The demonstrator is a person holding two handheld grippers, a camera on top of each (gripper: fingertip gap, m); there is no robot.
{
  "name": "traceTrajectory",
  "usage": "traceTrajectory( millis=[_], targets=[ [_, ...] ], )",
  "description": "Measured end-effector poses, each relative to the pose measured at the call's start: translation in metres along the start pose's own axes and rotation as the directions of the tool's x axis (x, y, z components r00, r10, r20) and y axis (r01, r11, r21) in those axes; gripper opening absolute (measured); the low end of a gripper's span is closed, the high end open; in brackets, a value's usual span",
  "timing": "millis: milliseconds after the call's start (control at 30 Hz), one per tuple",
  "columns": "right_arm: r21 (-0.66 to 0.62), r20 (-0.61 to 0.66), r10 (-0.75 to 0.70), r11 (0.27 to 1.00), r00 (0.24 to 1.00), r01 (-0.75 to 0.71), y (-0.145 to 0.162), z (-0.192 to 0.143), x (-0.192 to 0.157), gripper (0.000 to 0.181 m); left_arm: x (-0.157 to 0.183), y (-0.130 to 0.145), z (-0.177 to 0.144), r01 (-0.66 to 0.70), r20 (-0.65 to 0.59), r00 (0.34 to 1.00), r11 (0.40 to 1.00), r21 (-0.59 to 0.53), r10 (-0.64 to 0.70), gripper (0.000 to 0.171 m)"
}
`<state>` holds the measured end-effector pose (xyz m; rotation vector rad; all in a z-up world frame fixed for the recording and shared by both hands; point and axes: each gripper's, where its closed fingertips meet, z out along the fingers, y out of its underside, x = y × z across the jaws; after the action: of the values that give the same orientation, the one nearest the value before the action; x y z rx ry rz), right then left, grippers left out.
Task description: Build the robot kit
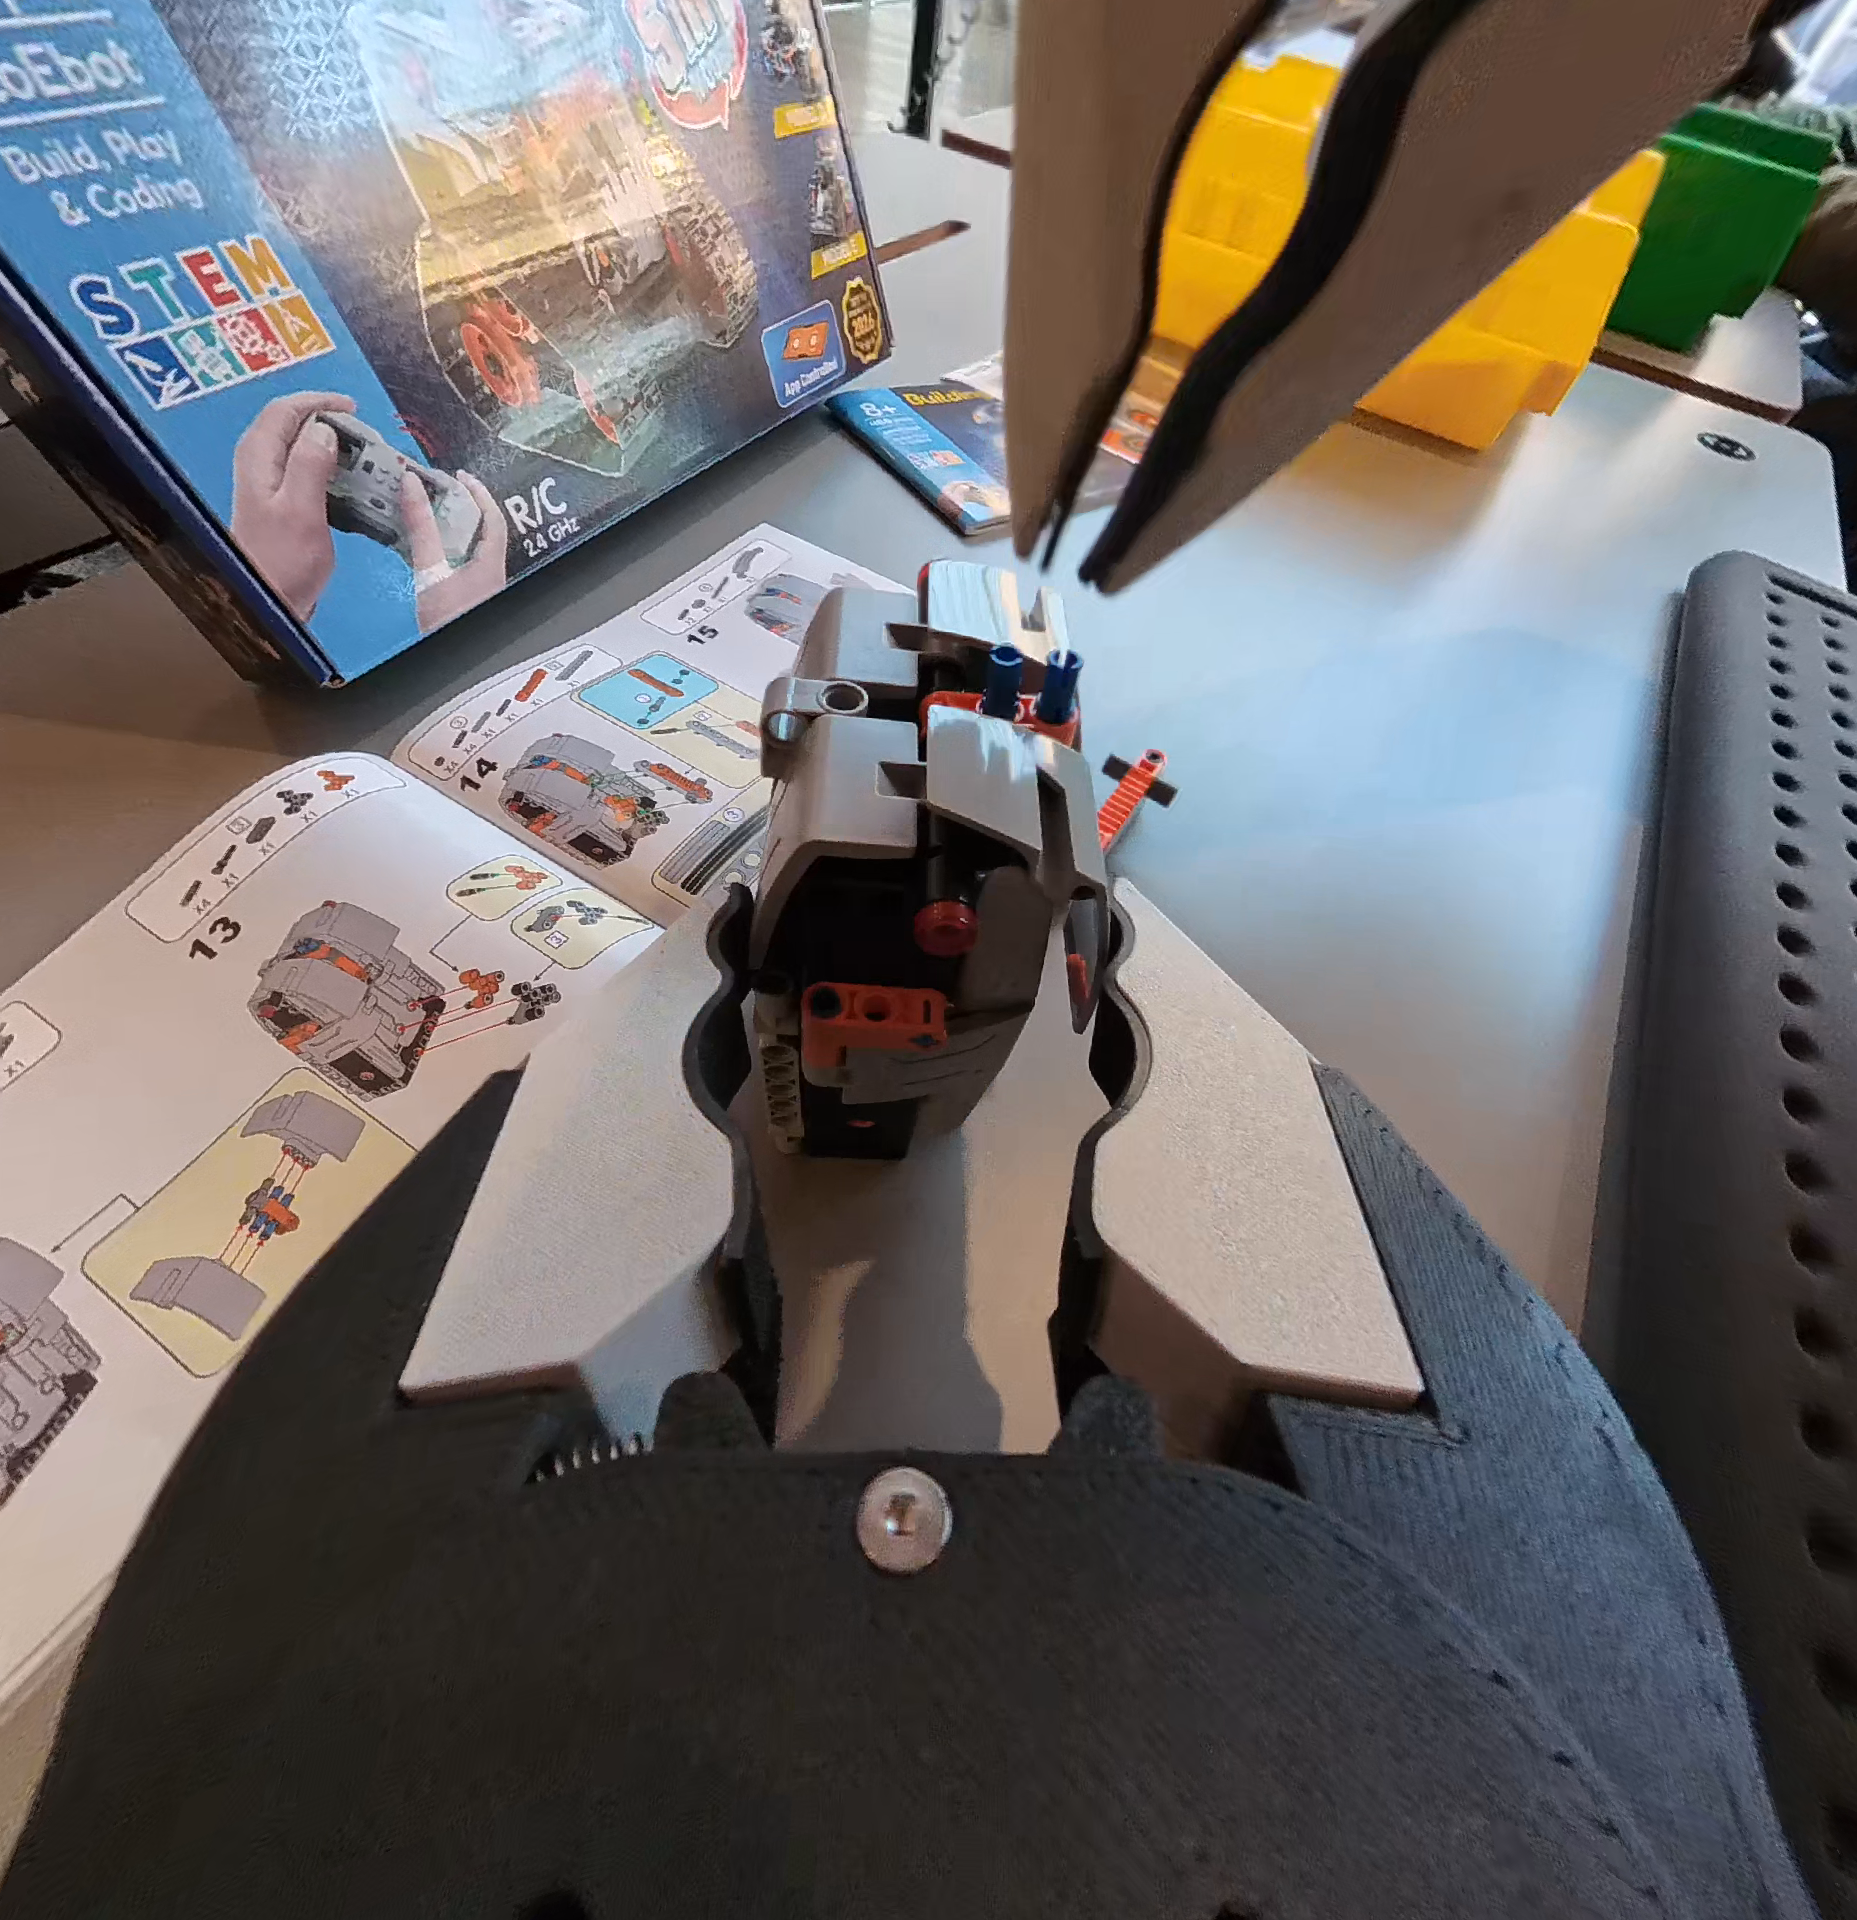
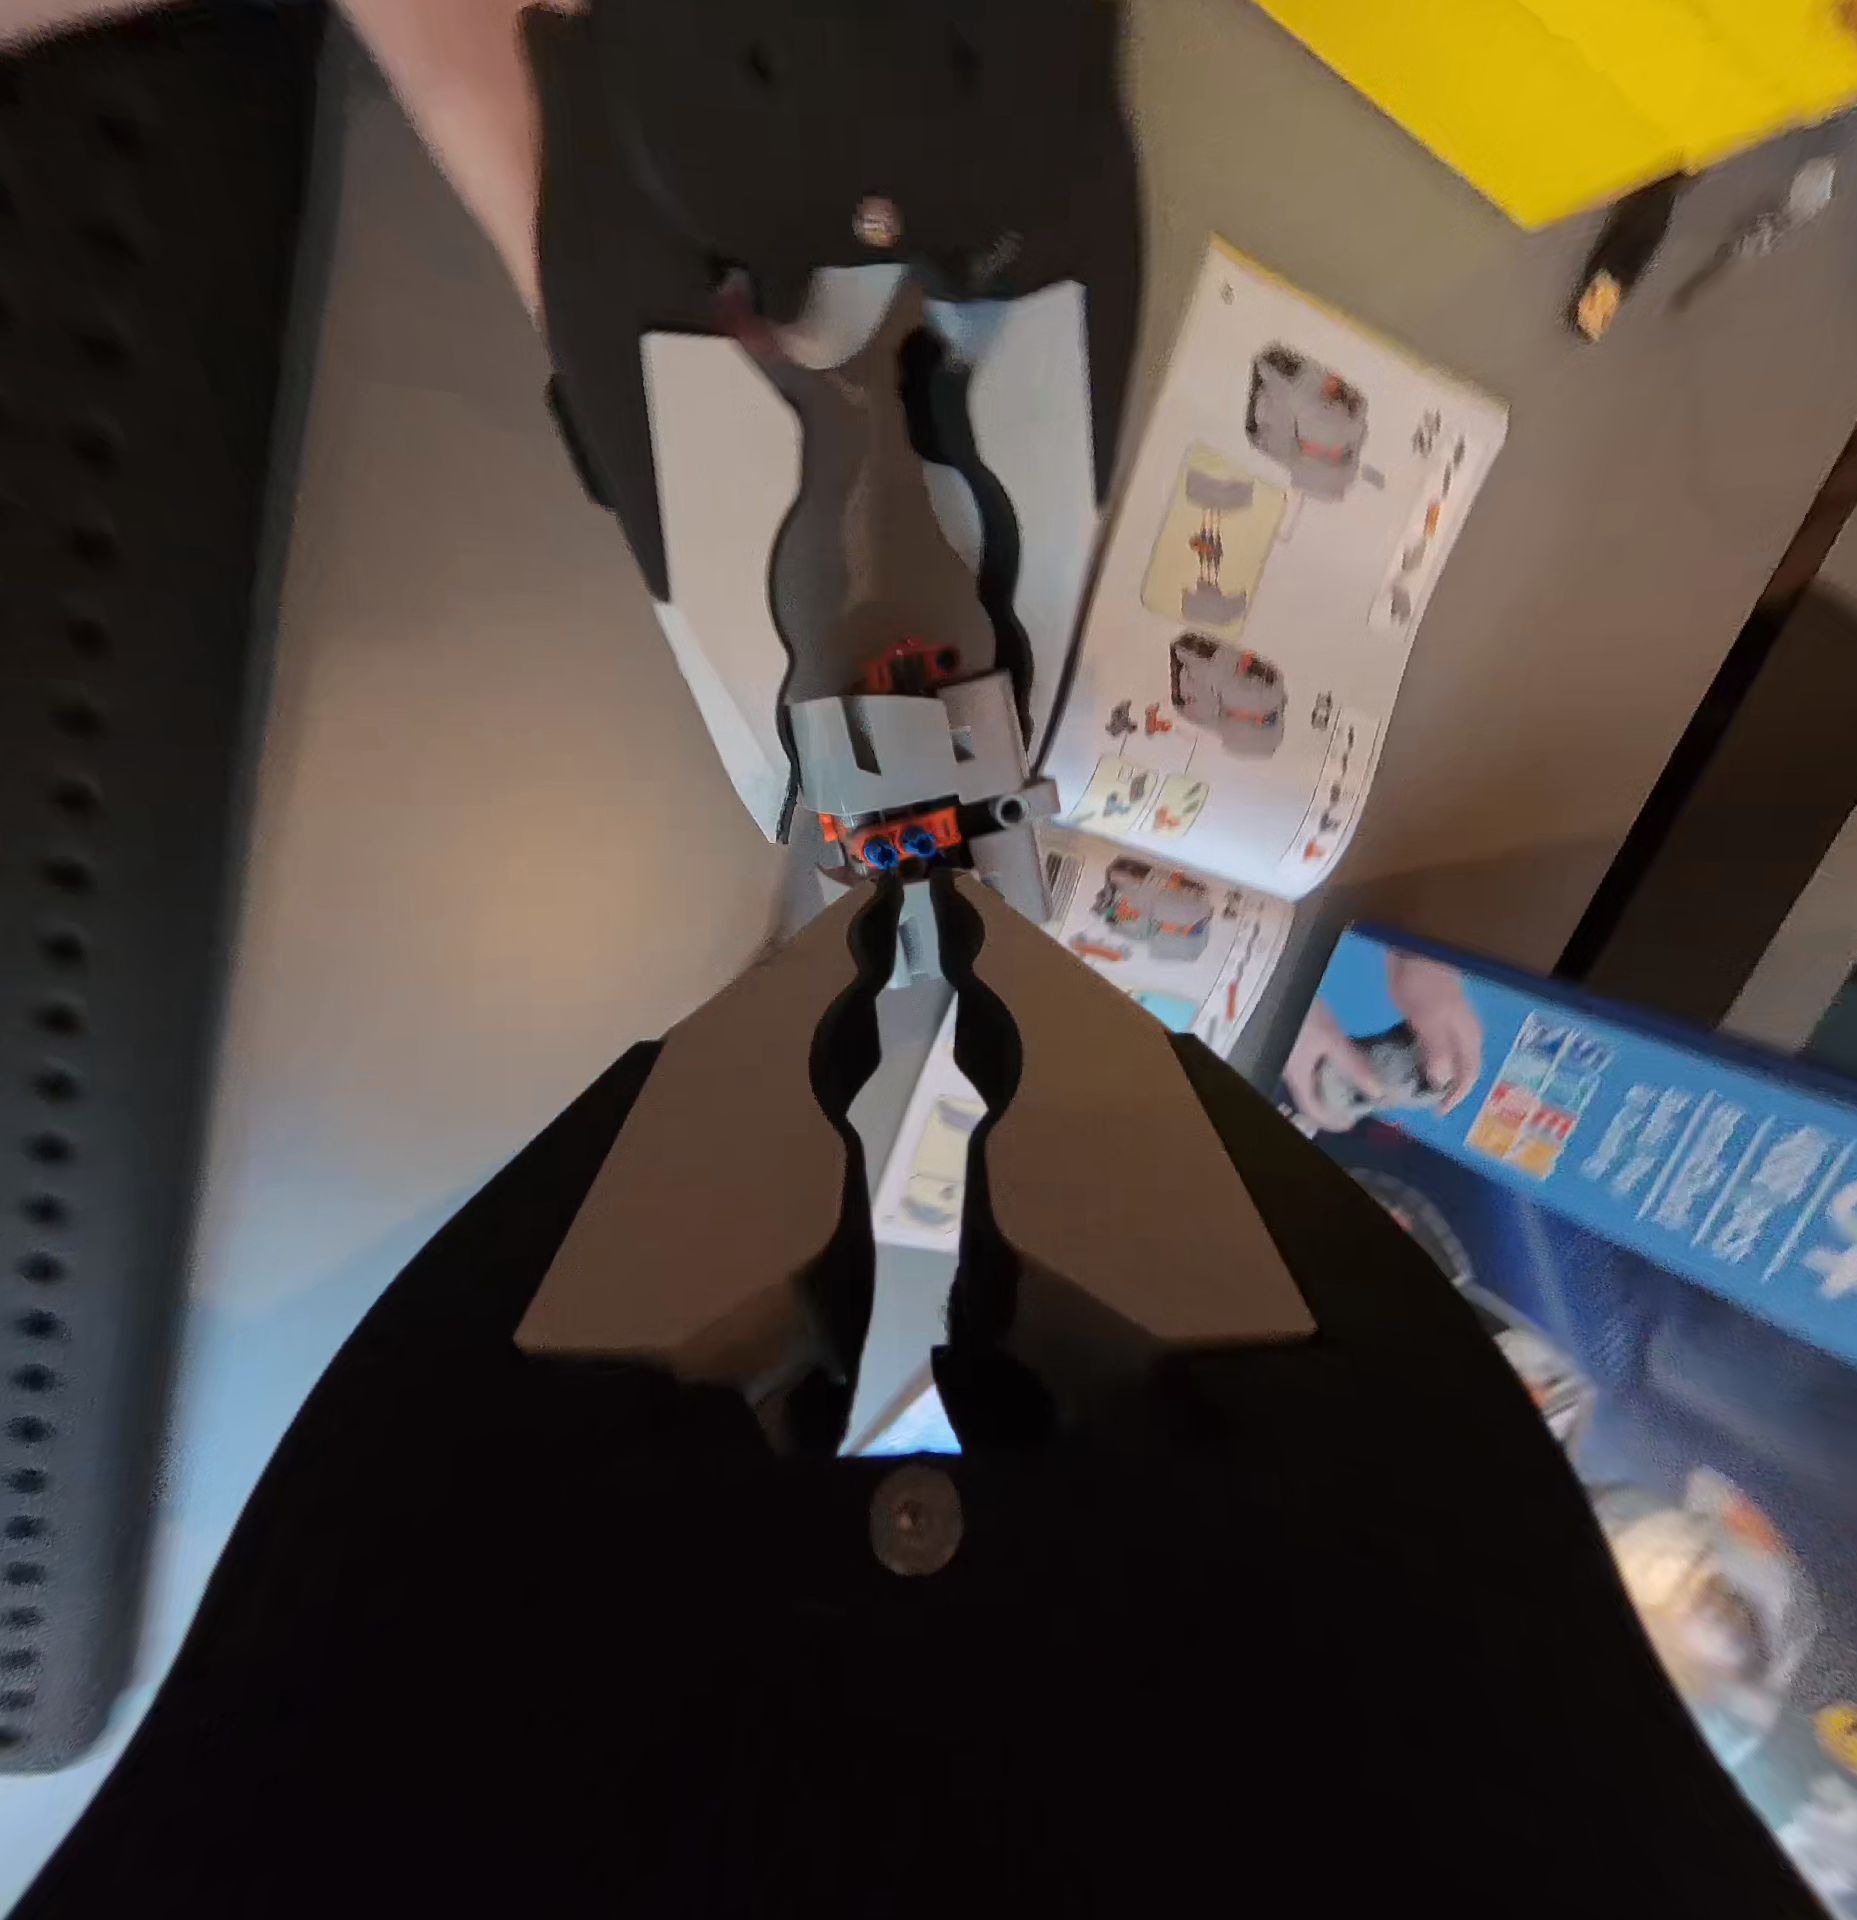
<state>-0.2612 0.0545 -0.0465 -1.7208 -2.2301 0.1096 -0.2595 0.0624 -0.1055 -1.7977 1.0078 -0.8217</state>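
Note:
My left gripper [image 1: 919, 914] is shut on a grey, black and orange brick model [image 1: 851, 790] and holds it upright above the table. Two blue pins [image 1: 1028, 681] stick up from an orange beam at the model's top. My right gripper [image 1: 1069, 566] hangs just above those pins, its tips a narrow gap apart and holding nothing. In the right wrist view its tips [image 2: 913, 883] point down at the blue pins [image 2: 898, 844], with the model [image 2: 882, 748] beyond them. An orange toothed beam [image 1: 1137, 795] lies on the table behind the model.
An open instruction booklet [image 1: 280, 1039] lies at the left. A blue toy box [image 1: 384, 260] stands behind it, with a small leaflet [image 1: 934, 447] beside it. A yellow bin [image 1: 1475, 312] and a green bin [image 1: 1724, 229] sit at the back right. A dark perforated panel [image 1: 1776, 1039] stands at the right. Spacing between my two grippers at the tips: around 6 cm.

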Motion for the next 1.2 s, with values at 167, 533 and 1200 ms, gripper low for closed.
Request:
traceTrajectory(
  millis=[167, 533, 1200],
  targets=[
    [0.016, 0.115, 0.375, 0.925, 0.920, -0.380, -0.003, -0.004, -0.006, 0.009, -0.002, -0.003, 0.005, 0.076, 0.110, 0.991, 0.997, 0.026, -0.079, 0.065],
    [-0.130, -0.014, 0.525, 0.843, 0.851, -0.522, 0.016, 0.015, 0.002, 0.008, -0.005, -0.005, 0.010, 0.083, 0.203, 0.975, 0.996, 0.045, -0.090, 0.065],
    [-0.110, -0.011, 0.539, 0.837, 0.842, -0.536, 0.016, 0.016, -0.002, 0.003, -0.004, -0.005, 0.010, 0.054, 0.204, 0.977, 0.998, 0.037, -0.060, 0.065]
  ],
)
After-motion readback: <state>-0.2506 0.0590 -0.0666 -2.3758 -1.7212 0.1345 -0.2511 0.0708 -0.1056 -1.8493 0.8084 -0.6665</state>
